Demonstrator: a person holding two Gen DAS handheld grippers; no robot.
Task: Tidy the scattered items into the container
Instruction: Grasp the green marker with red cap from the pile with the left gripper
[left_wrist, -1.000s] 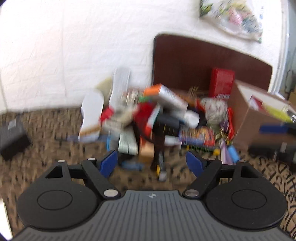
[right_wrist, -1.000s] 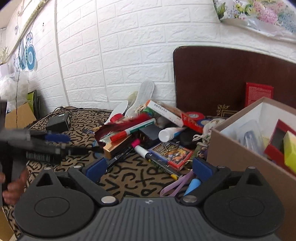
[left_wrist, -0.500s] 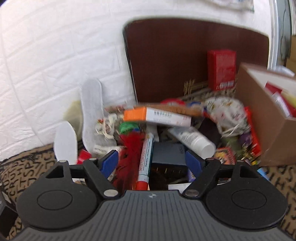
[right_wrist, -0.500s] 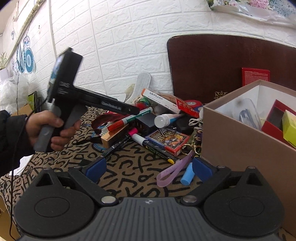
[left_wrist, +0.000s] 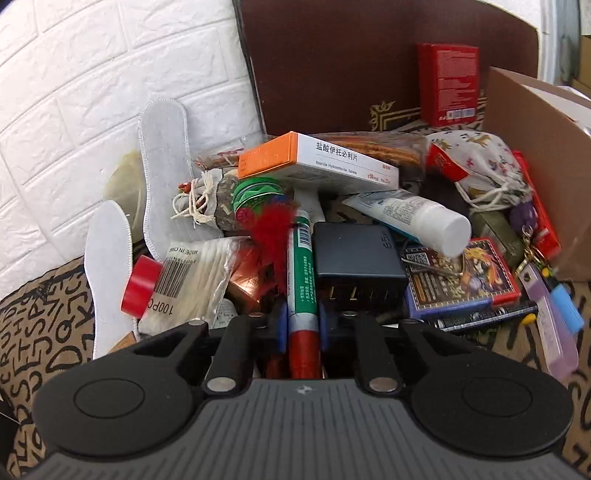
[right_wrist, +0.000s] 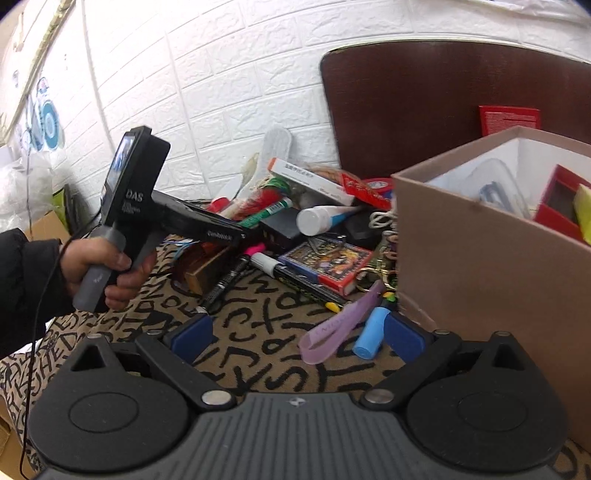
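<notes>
While pinched, green marker sits between left tongs.

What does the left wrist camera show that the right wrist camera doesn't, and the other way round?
Only the left wrist view shows the left hand-held gripper shut on the green marker, plus the bag of cotton swabs and the red cap beside it.

Only the right wrist view shows the person's hand gripping the left tool's handle, the open right hand-held gripper, and the inside of the cardboard box.

Both show the white tube, the orange-and-white medicine box, the card pack and the purple strap.
</notes>
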